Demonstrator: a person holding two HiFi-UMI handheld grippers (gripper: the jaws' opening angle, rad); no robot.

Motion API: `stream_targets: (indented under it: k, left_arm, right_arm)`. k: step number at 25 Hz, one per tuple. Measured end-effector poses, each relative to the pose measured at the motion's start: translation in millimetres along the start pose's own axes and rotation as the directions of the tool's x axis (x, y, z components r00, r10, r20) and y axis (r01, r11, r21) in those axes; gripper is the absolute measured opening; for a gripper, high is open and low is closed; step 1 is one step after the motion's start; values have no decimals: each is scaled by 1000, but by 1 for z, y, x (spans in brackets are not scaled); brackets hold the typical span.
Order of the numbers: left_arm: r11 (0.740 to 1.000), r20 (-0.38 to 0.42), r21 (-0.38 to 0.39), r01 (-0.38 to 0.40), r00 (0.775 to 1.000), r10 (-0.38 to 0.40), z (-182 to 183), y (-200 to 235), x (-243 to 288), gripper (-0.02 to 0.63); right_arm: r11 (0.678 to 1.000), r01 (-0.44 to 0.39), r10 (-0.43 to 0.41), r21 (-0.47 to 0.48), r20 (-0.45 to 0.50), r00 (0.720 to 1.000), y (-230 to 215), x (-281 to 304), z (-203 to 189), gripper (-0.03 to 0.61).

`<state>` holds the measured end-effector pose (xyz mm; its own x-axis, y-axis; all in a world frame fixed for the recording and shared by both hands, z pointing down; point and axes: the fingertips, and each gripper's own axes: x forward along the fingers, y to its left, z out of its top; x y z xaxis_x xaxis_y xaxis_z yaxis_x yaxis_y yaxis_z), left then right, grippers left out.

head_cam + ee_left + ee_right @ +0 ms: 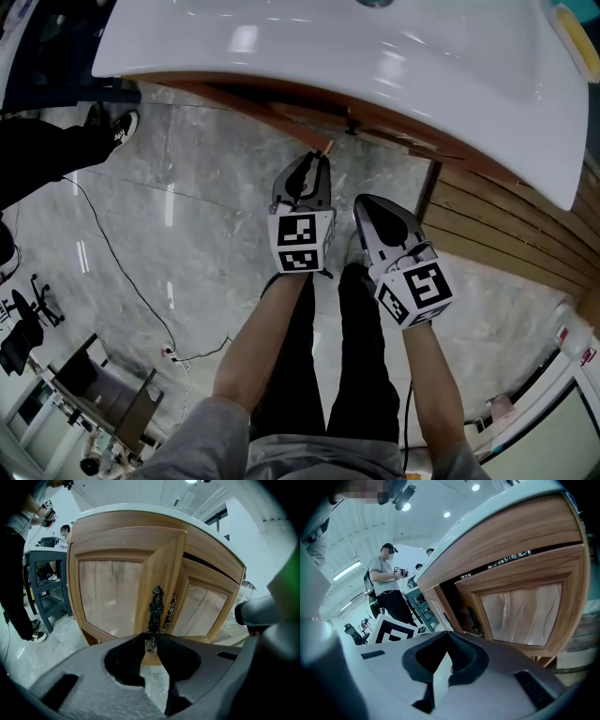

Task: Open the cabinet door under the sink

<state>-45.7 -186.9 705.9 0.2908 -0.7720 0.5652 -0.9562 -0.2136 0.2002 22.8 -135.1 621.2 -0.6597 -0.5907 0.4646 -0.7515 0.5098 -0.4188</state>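
Sink: white basin fills the top of the head view. Its overhang hides the cabinet front there, handles included.
Cabinet: wood, two panelled doors, directly under the sink. Whole front shows only in the left gripper view.
Left door: swung partly out, free edge toward the camera. Head view gives only its top edge, angled out from under the basin.
Right door: sits in its frame. Clearest in the right gripper view, also visible in the left gripper view.
Interior: dark gap beside the right door, seen only in the right gripper view. Contents can't be made out.
Left gripper: jaws clamped on the bottom end of the left door's handle. In the head view the tips reach the door edge, but the grip itself isn't visible.
Right gripper: jaw tips together, nothing between them, clear of the cabinet. Head view puts it just beside the left gripper.
Marker cube: the left gripper's, cut off by the right gripper's body.
Handle: dark ornate metal, upright on the left door's free edge. Lower tip is covered by the jaws.
Second handle: on the right door, partly behind the first.
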Motion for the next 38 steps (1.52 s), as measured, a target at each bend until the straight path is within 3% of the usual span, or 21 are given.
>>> stream_targets:
  k: [9, 29, 38]
  left_arm:
    - [999, 1, 27, -31, 1000, 31, -14, 11, -24, 81]
    - [988, 12, -60, -141, 990, 142, -41, 38, -70, 51]
    - [966, 9, -130, -225, 974, 228, -56, 64, -98, 37]
  right_arm:
    - [998, -53, 52, -28, -24, 998, 17, 11, -4, 8]
    - [982, -170, 164, -86, -74, 984, 64, 19, -19, 8]
    - [964, -245, 233, -105, -111, 966, 86, 24, -29, 8]
